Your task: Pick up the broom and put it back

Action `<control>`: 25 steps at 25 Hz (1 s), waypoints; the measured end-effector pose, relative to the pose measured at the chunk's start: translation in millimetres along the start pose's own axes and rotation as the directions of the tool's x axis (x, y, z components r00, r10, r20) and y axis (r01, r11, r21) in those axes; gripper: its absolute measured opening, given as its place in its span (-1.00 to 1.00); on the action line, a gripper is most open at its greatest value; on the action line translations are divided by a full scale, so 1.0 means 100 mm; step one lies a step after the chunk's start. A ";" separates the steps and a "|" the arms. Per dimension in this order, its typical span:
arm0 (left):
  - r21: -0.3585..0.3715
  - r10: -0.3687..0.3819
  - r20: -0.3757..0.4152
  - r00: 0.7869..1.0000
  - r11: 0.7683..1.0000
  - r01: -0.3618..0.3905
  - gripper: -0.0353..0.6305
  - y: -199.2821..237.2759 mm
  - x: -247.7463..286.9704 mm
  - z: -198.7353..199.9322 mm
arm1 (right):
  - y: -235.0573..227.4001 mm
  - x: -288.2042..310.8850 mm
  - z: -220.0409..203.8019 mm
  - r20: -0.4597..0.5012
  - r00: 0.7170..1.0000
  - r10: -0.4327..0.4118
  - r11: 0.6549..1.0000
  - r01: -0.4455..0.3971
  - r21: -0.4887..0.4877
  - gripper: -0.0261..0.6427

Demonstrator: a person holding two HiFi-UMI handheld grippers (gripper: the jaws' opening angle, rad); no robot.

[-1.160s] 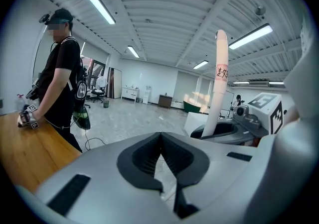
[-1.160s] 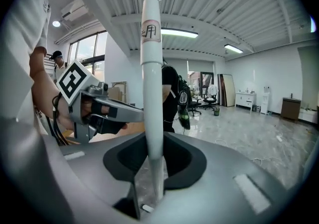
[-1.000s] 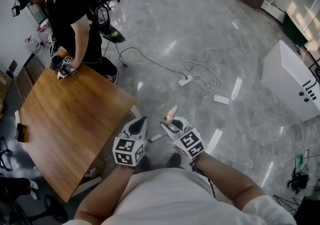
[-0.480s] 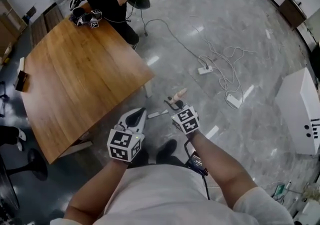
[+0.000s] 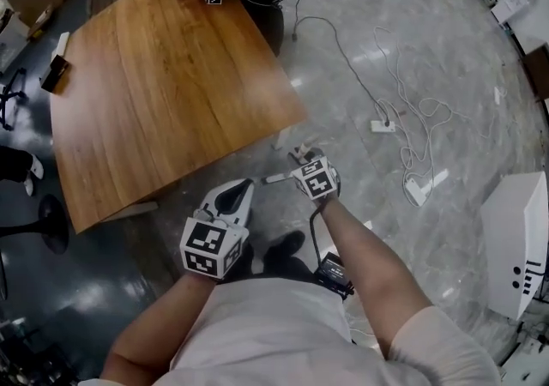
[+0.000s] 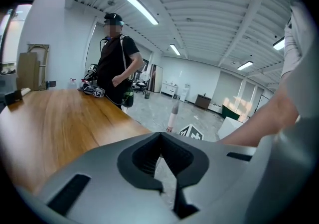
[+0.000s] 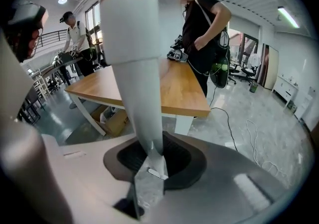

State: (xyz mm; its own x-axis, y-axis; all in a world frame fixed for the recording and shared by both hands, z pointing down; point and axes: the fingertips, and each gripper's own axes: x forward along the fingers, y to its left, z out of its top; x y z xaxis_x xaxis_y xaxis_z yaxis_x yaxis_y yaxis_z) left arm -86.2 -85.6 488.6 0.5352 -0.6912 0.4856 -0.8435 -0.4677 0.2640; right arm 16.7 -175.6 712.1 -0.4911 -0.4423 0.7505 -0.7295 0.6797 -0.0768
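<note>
The right gripper (image 7: 149, 161) has its jaws pinching the broom handle (image 7: 132, 68). The left gripper (image 6: 160, 154) has its jaws pressed together, empty. Held one-handed, the long broom could swivel, slip, or strike the wooden surface (image 5: 154, 75) nearby.

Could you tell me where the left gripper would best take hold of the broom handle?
Probably the bare white shaft of the broom handle just above the right gripper, which is shut on it. Bring the left gripper in from its own side, jaws across the shaft: it is round, smooth and stands roughly upright.
</note>
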 end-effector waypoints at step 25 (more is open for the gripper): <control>-0.043 0.057 -0.035 0.998 0.997 -0.059 -0.88 0.63 0.03 -0.20 | 0.21 1.12 0.25 -0.061 0.997 0.056 0.994 -0.062 -0.091 -0.68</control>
State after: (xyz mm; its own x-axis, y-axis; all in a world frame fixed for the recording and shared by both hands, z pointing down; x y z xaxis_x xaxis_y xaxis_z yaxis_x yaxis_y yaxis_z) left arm -138.4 -106.2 523.4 0.4843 -0.6968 0.5291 -0.8746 -0.4026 0.2704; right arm -65.8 -225.8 778.1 -0.5012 -0.3669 0.7837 -0.6518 0.7557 -0.0630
